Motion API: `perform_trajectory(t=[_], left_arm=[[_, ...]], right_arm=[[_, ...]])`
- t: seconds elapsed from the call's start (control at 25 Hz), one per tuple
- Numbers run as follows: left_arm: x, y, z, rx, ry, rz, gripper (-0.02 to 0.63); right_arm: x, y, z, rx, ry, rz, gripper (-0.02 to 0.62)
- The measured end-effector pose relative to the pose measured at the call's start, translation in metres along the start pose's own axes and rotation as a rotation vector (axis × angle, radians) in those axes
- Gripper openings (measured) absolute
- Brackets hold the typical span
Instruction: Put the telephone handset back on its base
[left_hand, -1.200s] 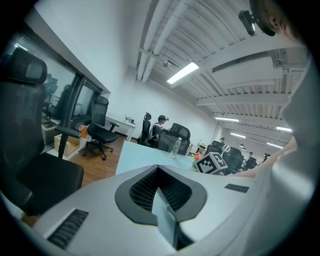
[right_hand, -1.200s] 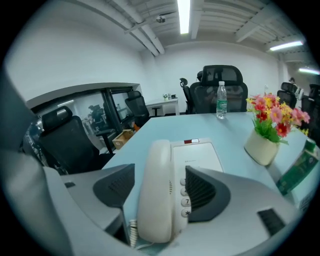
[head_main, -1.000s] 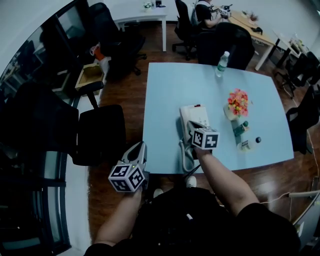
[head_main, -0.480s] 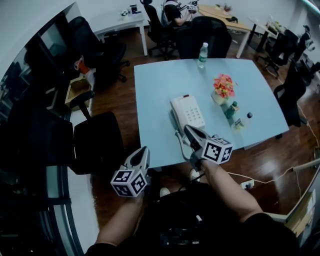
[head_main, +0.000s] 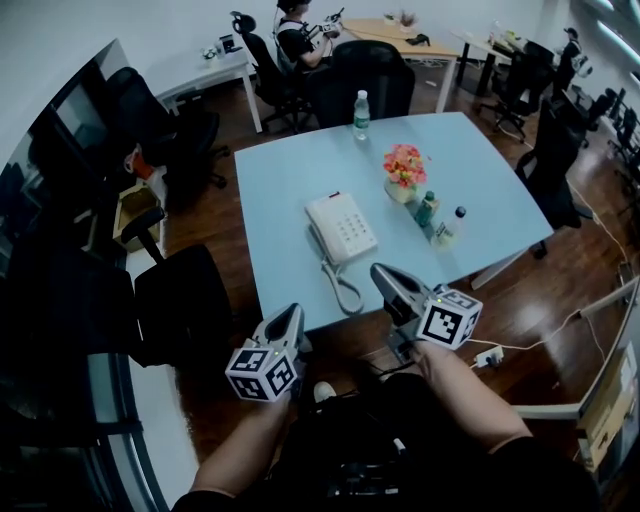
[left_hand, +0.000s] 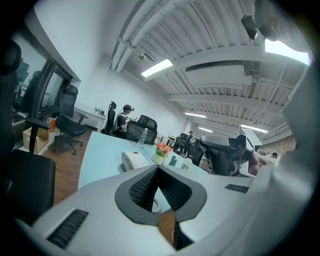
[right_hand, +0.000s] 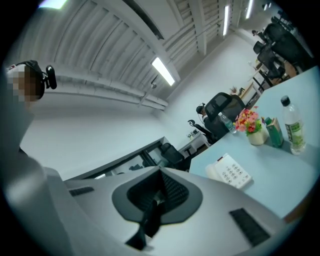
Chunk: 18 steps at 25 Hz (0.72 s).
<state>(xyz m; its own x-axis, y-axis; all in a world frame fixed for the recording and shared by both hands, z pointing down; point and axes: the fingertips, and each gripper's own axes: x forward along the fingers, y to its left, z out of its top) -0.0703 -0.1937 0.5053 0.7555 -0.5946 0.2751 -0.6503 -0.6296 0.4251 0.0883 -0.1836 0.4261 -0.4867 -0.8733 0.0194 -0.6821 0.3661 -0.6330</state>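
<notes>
Right gripper (head_main: 383, 275) is fully closed with nothing in it, jaws pressed tip to tip. The left gripper (head_main: 288, 316) is the same deal, closed and empty. Both hang just off the near edge of the light blue tabletop (head_main: 290, 180), over the brown wood floor (head_main: 215, 215), well apart from the phone. The white push-button desk telephone (head_main: 345, 225) sits flat near the front middle of the tabletop. Its white handset (head_main: 320, 243) looks to be lying along the left side of the base, but it's pretty small so I can't be 100% sure. The coiled white cord (head_main: 347, 292) loops down to the near edge. Behind the phone there's a pot of pink and orange flowers (head_main: 403, 168), and a clear plastic water bottle (head_main: 361, 108) stands further back.
</notes>
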Motion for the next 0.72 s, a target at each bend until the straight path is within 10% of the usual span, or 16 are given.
perform_trajectory(t=[0.72], left_arm=[[-0.039, -0.169, -0.082, -0.08, -0.092, 0.181, 0.0]], right_arm=[[-0.192, -0.007, -0.032, -0.003, 0.174, 0.186, 0.007]])
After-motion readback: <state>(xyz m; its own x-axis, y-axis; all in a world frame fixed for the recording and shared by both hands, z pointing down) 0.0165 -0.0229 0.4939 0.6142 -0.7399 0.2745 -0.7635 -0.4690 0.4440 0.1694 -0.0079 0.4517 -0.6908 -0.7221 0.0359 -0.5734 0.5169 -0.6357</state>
